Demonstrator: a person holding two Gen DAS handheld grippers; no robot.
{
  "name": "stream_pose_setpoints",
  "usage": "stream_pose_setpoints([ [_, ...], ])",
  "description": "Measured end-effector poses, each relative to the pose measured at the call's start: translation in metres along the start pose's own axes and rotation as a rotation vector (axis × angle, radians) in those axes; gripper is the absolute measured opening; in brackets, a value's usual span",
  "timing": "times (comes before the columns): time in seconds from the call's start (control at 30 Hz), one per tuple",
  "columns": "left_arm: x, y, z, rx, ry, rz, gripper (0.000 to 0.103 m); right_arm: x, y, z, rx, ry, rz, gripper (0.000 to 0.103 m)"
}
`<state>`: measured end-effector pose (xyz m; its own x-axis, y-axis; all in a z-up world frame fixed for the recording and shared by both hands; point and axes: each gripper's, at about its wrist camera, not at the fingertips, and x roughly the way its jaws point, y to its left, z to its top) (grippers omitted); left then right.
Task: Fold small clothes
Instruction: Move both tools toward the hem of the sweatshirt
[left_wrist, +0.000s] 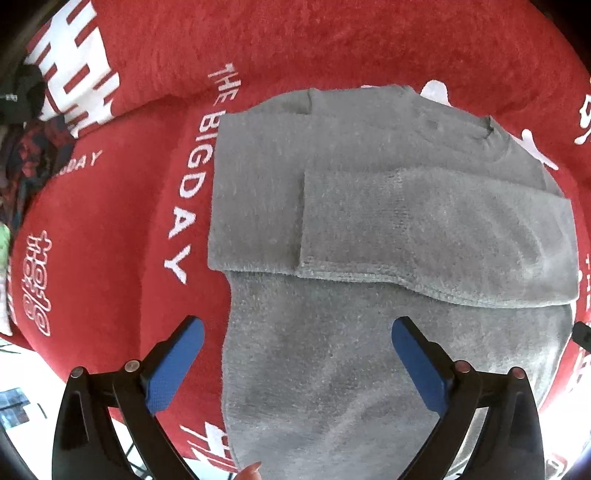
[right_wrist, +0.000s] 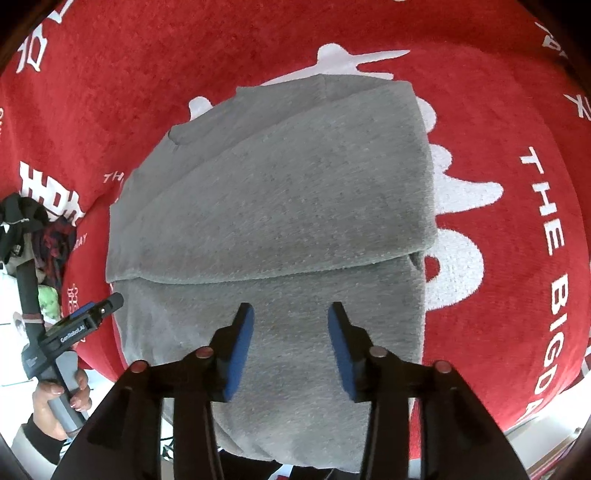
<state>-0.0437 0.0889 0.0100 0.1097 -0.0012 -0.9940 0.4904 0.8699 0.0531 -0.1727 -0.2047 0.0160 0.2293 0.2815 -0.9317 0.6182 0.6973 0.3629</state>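
A grey fleece garment (left_wrist: 369, 221) lies flat on a red blanket (left_wrist: 110, 240) with white lettering. Its upper part is folded down, with the fold's edge running across the middle (right_wrist: 258, 273). My left gripper (left_wrist: 297, 326) hangs open above the garment's near left edge, one blue pad over the blanket and the other over the cloth, nothing between them. My right gripper (right_wrist: 291, 310) stands open above the lower half of the garment (right_wrist: 280, 206), its pads free of the cloth. In the right wrist view a hand (right_wrist: 55, 398) holds the left tool's handle.
A heap of dark and patterned clothes (left_wrist: 33, 158) lies at the blanket's left edge, also visible in the right wrist view as a dark pile (right_wrist: 48, 236). A pale surface (left_wrist: 22, 369) shows beyond the blanket's near left border.
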Motion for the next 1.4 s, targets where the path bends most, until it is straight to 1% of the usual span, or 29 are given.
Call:
stream_pose_setpoints([
  [0.03,-0.001,-0.002,0.000,0.001,0.000,0.005,0.102,-0.001,0.001,0.000,-0.013,-0.006,-0.001,0.074],
  [0.07,-0.002,-0.003,0.000,0.001,0.002,0.010,0.102,-0.002,0.003,0.000,-0.032,-0.018,-0.008,0.080],
  [0.1,-0.004,-0.005,0.000,0.003,0.002,0.012,0.102,-0.004,0.005,0.000,-0.051,-0.027,-0.010,0.081],
  [0.17,-0.008,-0.008,-0.003,-0.001,0.002,0.026,0.102,-0.005,0.008,-0.001,-0.085,-0.028,-0.004,0.081],
  [0.23,-0.010,-0.009,-0.005,-0.022,0.005,0.020,0.102,-0.006,0.008,-0.002,-0.096,-0.019,0.012,0.081],
  [0.33,-0.010,-0.011,-0.007,-0.047,0.012,0.017,0.102,-0.009,0.004,-0.002,-0.089,-0.010,0.045,0.082],
  [0.47,-0.012,-0.020,-0.017,-0.038,0.032,0.021,0.102,-0.013,-0.004,-0.003,-0.080,0.010,0.103,0.083],
  [0.57,-0.016,-0.024,-0.025,-0.050,0.023,0.017,0.102,-0.013,-0.008,-0.004,-0.090,0.035,0.144,0.088],
  [0.6,-0.017,-0.025,-0.028,-0.054,0.023,0.017,0.102,-0.012,-0.009,-0.005,-0.092,0.047,0.159,0.094],
  [0.67,-0.016,-0.026,-0.034,-0.063,0.027,0.011,0.102,-0.009,-0.011,-0.008,-0.094,0.068,0.188,0.094],
  [0.77,-0.014,-0.025,-0.045,-0.084,0.040,0.002,0.102,-0.004,-0.013,-0.012,-0.096,0.092,0.185,0.094],
  [0.9,-0.013,-0.020,-0.058,-0.089,0.047,0.000,0.102,0.004,-0.014,-0.020,-0.082,0.123,0.197,0.094],
  [1.07,-0.011,-0.009,-0.076,-0.082,0.034,-0.008,0.102,0.008,-0.017,-0.037,-0.044,0.122,0.208,0.094],
  [1.2,-0.004,0.003,-0.098,-0.078,0.037,-0.056,0.102,0.009,-0.018,-0.054,-0.037,0.110,0.194,0.094],
  [1.3,-0.002,0.014,-0.122,-0.068,0.030,-0.075,0.102,0.011,-0.017,-0.070,-0.041,0.104,0.171,0.094],
  [1.4,0.006,0.028,-0.147,-0.075,0.047,-0.095,0.102,0.015,-0.019,-0.090,-0.035,0.109,0.158,0.094],
])
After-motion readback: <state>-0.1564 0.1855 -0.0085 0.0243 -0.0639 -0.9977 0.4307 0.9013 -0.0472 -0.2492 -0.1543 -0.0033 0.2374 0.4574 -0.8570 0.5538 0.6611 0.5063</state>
